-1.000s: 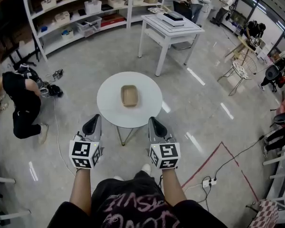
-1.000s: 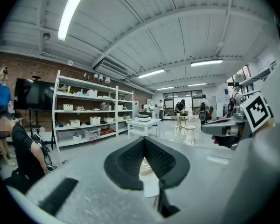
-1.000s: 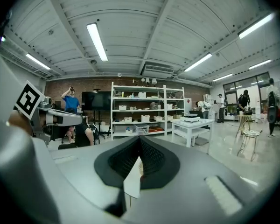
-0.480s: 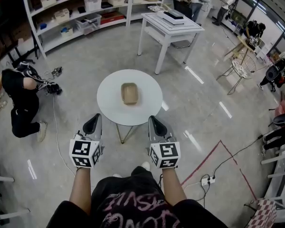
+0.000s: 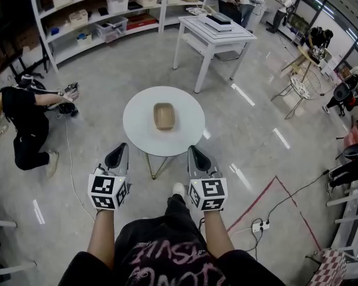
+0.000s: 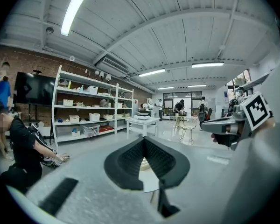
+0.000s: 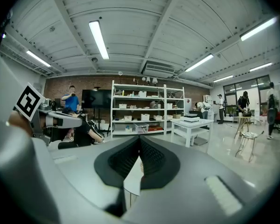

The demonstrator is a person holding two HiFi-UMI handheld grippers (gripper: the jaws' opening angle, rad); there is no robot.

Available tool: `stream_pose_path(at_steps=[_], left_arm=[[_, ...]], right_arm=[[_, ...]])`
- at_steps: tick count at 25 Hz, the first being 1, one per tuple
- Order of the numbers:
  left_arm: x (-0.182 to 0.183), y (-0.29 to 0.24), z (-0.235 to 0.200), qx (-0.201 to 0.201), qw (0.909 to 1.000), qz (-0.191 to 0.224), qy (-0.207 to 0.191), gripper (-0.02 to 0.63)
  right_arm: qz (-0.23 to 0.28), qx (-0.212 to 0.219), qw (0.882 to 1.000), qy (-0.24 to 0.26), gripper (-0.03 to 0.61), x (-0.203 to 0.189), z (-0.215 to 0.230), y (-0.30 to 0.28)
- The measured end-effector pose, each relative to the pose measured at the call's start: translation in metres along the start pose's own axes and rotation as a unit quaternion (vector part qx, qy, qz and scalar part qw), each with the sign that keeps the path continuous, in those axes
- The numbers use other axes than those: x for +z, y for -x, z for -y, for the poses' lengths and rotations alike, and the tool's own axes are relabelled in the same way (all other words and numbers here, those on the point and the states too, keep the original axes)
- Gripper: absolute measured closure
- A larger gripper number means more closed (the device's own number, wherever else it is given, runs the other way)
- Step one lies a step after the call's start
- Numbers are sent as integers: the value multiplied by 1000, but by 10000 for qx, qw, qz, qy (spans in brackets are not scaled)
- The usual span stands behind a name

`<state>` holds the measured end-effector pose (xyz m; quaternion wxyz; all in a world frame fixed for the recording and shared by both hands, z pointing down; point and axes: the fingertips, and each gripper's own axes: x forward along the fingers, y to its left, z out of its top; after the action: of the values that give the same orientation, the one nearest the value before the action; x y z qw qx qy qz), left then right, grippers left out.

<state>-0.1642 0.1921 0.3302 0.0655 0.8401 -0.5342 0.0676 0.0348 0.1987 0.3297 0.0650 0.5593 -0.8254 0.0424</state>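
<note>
Two hand-held claws, both empty, before a round desk with one tray.
Left claw [image 5: 116,157]: jaws closed tip to tip, nothing between them, held above the floor just short of the desk's near edge. Right claw [image 5: 197,155]: jaws likewise closed and empty, level with the left, same stand-off. Tan tray [image 5: 163,115]: shallow, oblong, at the centre of the round white desk [image 5: 142,126], apart from both claws. Beyond: square white desk [image 5: 210,33], white shelving [image 5: 101,18] with bins, person crouching [image 5: 21,123] on the floor at left.
</note>
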Motion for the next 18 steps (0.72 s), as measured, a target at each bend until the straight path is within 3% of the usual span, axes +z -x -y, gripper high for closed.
stream_pose_path(at_steps=[18], left_arm=[[-5,-19,-16,-20,9999,-101,-38,618]], right_arm=[[34,-1,10000,-66,572,1,2,-23]])
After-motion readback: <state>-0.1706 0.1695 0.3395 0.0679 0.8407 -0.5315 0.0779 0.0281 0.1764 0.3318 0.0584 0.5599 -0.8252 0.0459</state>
